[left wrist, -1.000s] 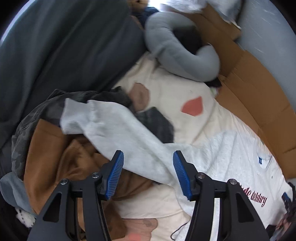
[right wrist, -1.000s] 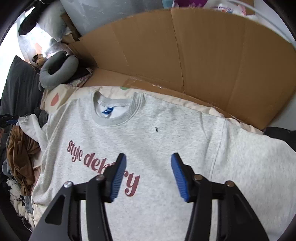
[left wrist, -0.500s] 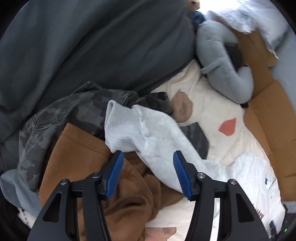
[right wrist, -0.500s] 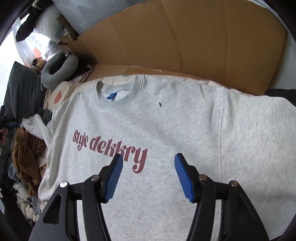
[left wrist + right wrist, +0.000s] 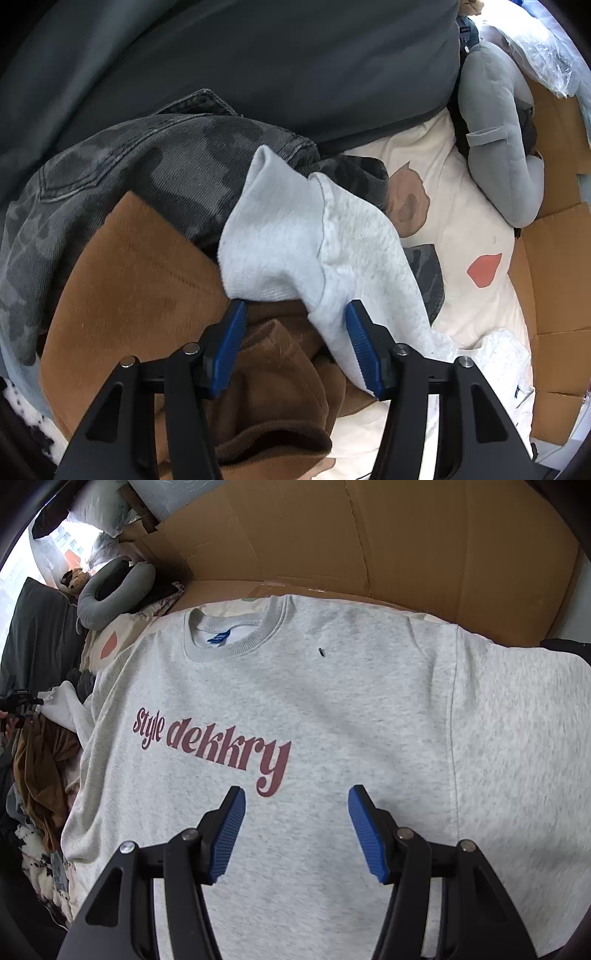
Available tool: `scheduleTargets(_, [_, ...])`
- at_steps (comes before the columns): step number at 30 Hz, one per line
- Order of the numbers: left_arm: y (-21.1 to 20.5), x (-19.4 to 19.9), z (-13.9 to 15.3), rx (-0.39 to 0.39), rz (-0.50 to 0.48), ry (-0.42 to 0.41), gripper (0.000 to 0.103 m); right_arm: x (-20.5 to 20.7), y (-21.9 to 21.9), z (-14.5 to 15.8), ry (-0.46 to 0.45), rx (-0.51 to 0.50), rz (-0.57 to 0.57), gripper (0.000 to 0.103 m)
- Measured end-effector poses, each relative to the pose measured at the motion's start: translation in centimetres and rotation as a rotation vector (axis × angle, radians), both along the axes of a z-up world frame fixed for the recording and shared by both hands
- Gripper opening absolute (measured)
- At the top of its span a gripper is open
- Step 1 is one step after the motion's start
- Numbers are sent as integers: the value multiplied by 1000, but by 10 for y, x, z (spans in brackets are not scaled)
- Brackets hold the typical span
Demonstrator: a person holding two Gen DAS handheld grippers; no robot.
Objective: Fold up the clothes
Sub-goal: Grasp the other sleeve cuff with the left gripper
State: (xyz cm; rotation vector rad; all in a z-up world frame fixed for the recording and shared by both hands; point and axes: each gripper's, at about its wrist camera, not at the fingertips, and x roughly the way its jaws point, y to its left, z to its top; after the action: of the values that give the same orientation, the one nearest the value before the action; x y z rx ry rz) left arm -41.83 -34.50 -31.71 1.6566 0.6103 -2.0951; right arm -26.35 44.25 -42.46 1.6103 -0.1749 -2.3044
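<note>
My left gripper (image 5: 295,332) stands with its jaws apart over the sleeve (image 5: 295,236) of the sweatshirt (image 5: 332,738); the cuff end lies between the blue pads (image 5: 360,347), which do not press it, though cloth runs beside the right-hand pad. A second ago the cuff lay farther up and to the left of the jaws. Under the sleeve lie a brown garment (image 5: 140,280) and camouflage denim (image 5: 122,166). My right gripper (image 5: 295,816) is likewise apart, empty, above the sweatshirt chest. The sweatshirt is spread flat, front up, on a cream sheet (image 5: 461,206); flattened cardboard (image 5: 369,535) stands behind it. The print (image 5: 210,746) reads "Style dekkry", now wholly clear of the jaws, having been partly behind them before. A blue neck label (image 5: 219,638) is unreadable. A grey neck pillow (image 5: 498,147) lies near the sheet's far corner.
</note>
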Motion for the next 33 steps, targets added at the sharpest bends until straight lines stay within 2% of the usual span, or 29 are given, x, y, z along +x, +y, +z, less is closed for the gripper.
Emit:
scheduleTargets(5, [-3, 1, 4, 0, -1, 52, 57, 0, 3, -5, -11, 3, -11, 56])
scheduleTargets(7, [-8, -1, -2, 10, 17, 47, 58, 0, 3, -7, -16, 7, -8, 56])
scheduleTargets(10, [-14, 1, -10, 41, 64, 32, 58, 2, -1, -7, -16, 16, 9, 56])
scheduleTargets(17, [-30, 1, -16, 118, 153, 99, 58, 2, -2, -15, -31, 25, 13, 56])
scheduleTargets(19, [-35, 3, -14, 135, 173, 147, 58, 3, -3, -15, -31, 32, 18, 56])
scheduleTargets(22, [-39, 11, 2, 139, 188, 273, 58, 3, -4, -15, -25, 35, 23, 56])
scheduleTargets(24, [-40, 11, 10, 145, 177, 311, 58, 3, -4, -16, -27, 38, 22, 56])
scheduleTargets(33, [-39, -4, 2, 130, 126, 262, 58, 3, -11, -19, -31, 50, 45, 56])
